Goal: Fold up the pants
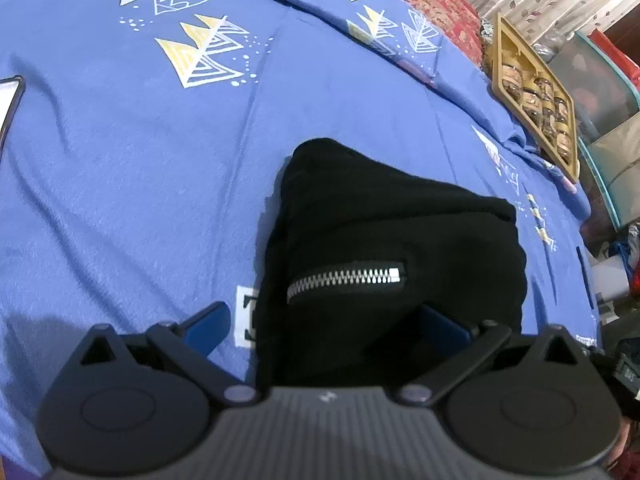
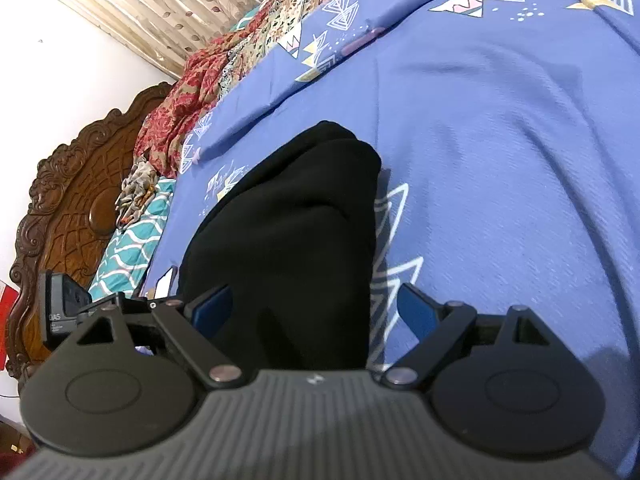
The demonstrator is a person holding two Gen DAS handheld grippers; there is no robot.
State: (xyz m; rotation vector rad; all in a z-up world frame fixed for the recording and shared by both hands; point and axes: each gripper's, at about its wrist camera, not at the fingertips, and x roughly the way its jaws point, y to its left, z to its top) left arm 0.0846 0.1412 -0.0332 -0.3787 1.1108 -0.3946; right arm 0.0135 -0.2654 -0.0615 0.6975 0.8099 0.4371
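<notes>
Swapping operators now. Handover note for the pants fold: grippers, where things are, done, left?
Left gripper: open, astride the near end of the pants, zipper side up.
Right gripper: open, astride the same bundle, gripping nothing.
Pants: compact black bundle on the blue sheet; a tray of jars sits at the bed's edge.
Done: pants look folded down already.
Left: probably a last fold or tidy, then withdraw; hard to judge layers in black cloth.

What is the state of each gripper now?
Left gripper: open, astride the black pants, not gripping.
Right gripper: open, holding nothing.
</notes>
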